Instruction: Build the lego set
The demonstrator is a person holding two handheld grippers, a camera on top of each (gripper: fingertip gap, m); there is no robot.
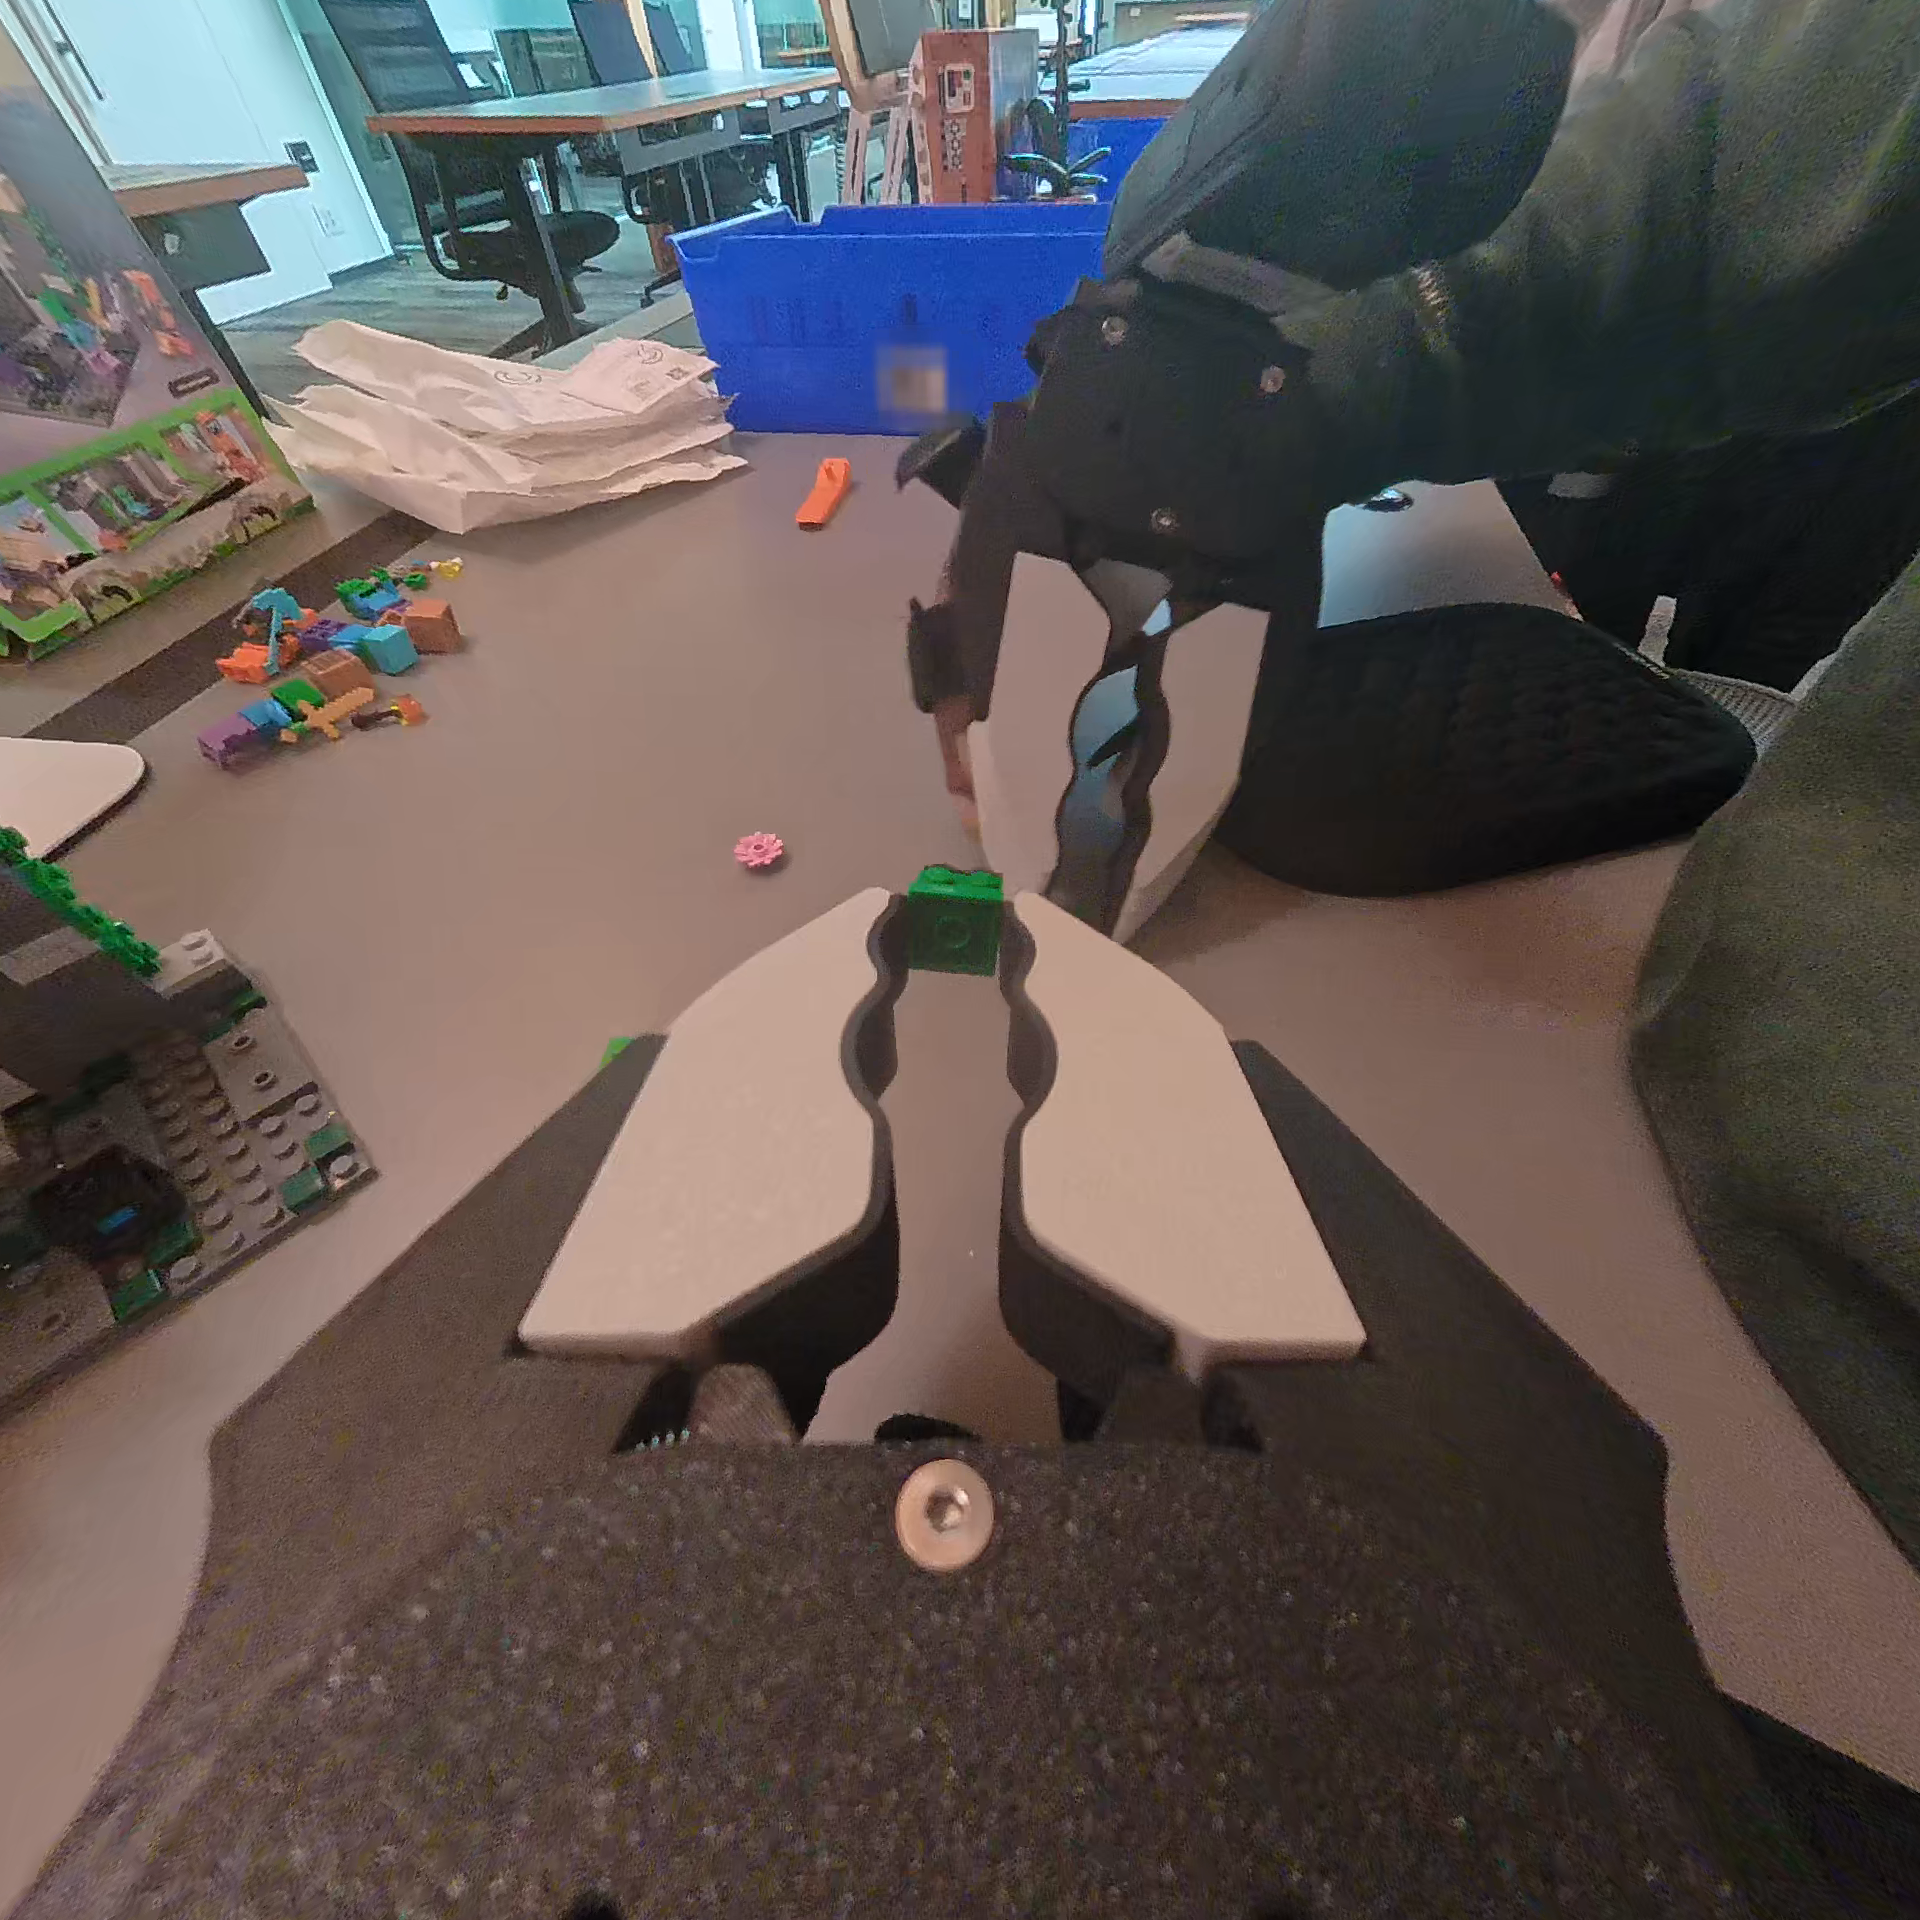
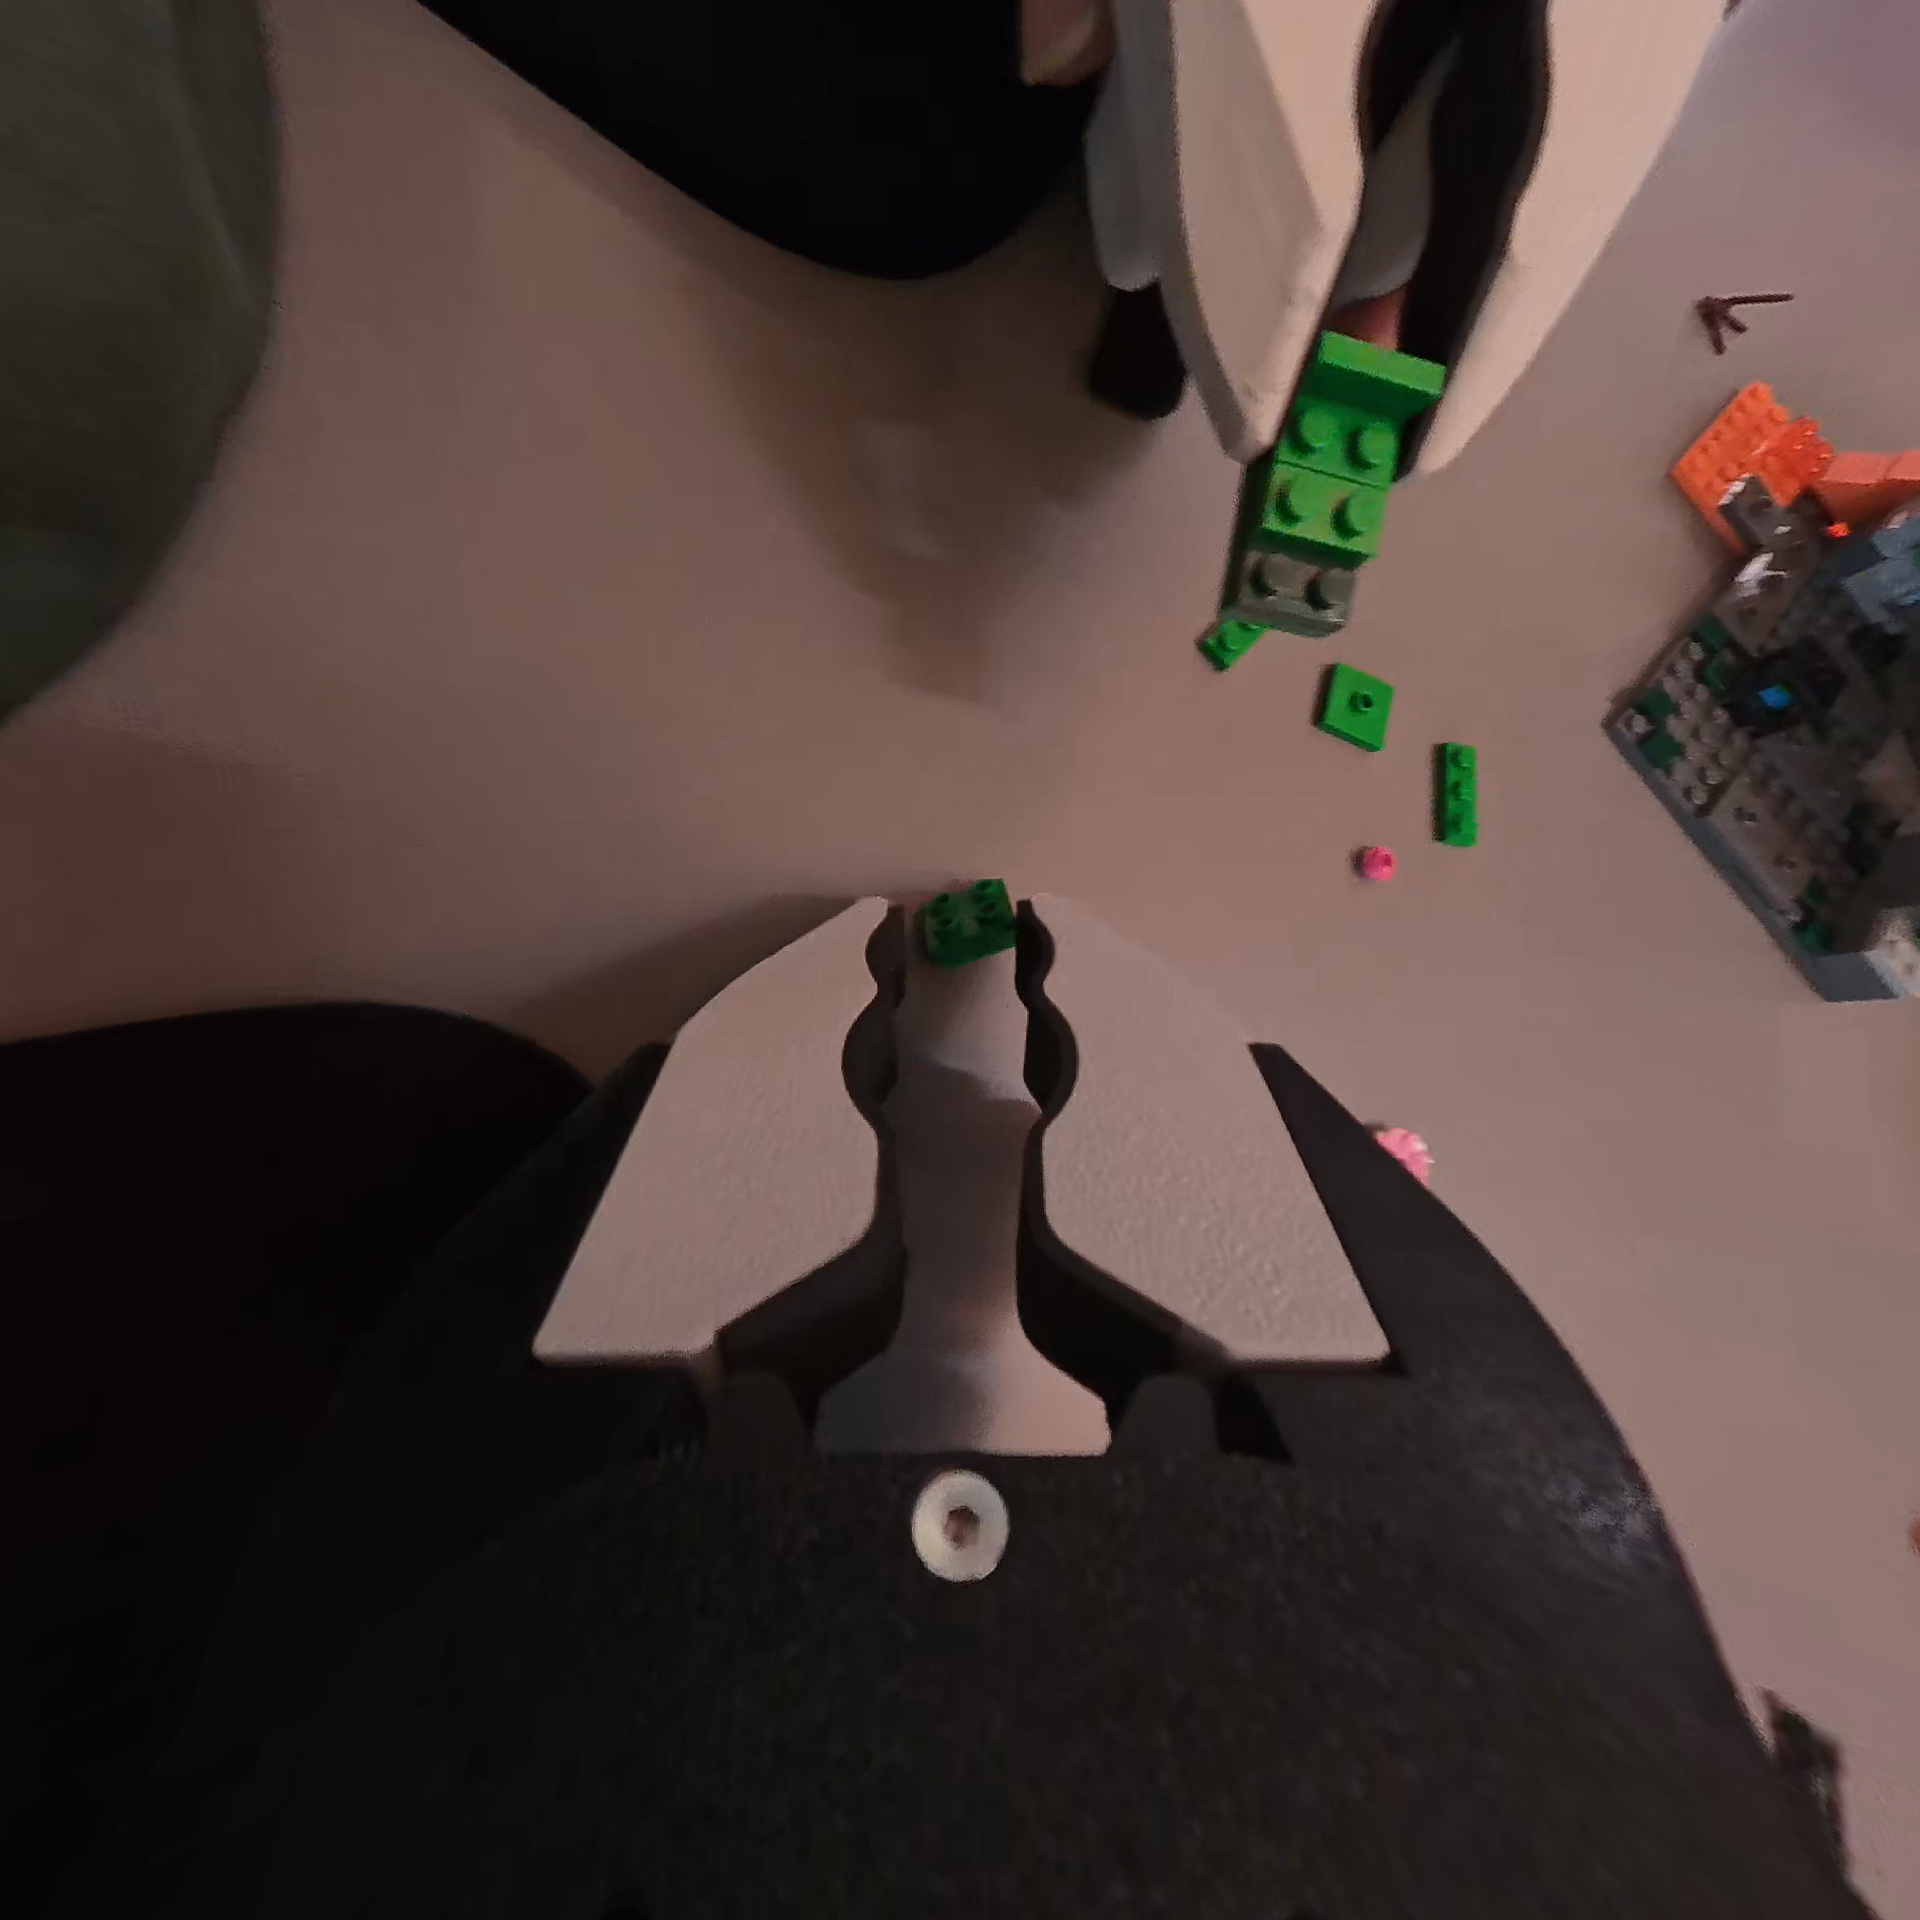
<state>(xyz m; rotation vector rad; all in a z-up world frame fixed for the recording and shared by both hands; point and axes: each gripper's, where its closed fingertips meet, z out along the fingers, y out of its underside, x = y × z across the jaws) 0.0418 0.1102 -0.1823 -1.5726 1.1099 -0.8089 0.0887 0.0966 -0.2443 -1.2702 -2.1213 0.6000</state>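
My left gripper (image 1: 951,909) is shut on a short stack of green bricks (image 1: 954,927), seen end-on at its fingertips. In the right wrist view this stack (image 2: 1314,488) shows green bricks with a grey brick at its lower end, held above the table by the left gripper (image 2: 1340,436). My right gripper (image 2: 961,920) is shut on a small green 2x2 brick (image 2: 968,923). In the left wrist view the right gripper (image 1: 1086,904) points down just right of the stack. A partly built model on a grey baseplate (image 1: 239,1122) stands to the left, and also shows in the right wrist view (image 2: 1766,790).
Loose green plates (image 2: 1354,707) and a pink flower piece (image 1: 760,850) lie on the grey table. A pile of coloured bricks (image 1: 332,655), an orange separator tool (image 1: 824,491), white paper bags (image 1: 499,426), the set's box (image 1: 104,416) and a blue bin (image 1: 883,312) lie farther back. The tips of one gripper are about 8 centimetres away from the tips of the other. The pink flower piece (image 1: 760,850) lies around 10 centimetres away from my right fingertips.
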